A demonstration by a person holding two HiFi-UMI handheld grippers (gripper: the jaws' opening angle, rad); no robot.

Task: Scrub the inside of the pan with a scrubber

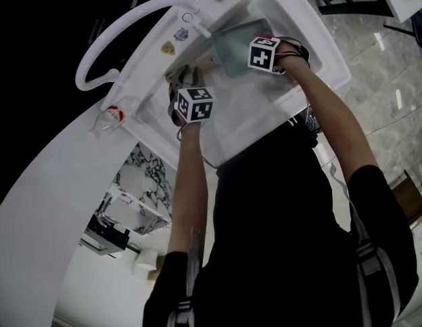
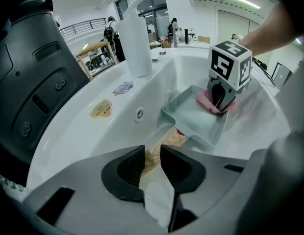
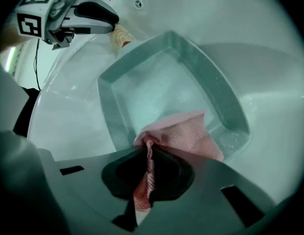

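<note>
While the left gripper [image 2: 151, 165] clamps the wooden handle [image 2: 159, 148] of the pan [image 2: 191, 119], the right gripper [image 3: 148, 168] pinches the scrubber [image 3: 184, 133]. Scrubber's soft and floppy; pan's stiff, probably slippery wet, so the handle's the grab spot.

The pan [image 3: 162, 87] is square, shallow and grey-green, with upright walls and a pale wooden handle [image 3: 121, 33] at its far left corner. It lies in the white sink [image 3: 230, 23], its inside wet and hazy, perhaps soapy. The handle runs between the jaws of the left gripper [image 2: 152, 158], which close on it. The scrubber [image 3: 191, 131], a pink mesh cloth, is bunched and pinched in the right gripper [image 3: 148, 151]. Its free part spreads over the pan's floor by the near right wall.
</note>
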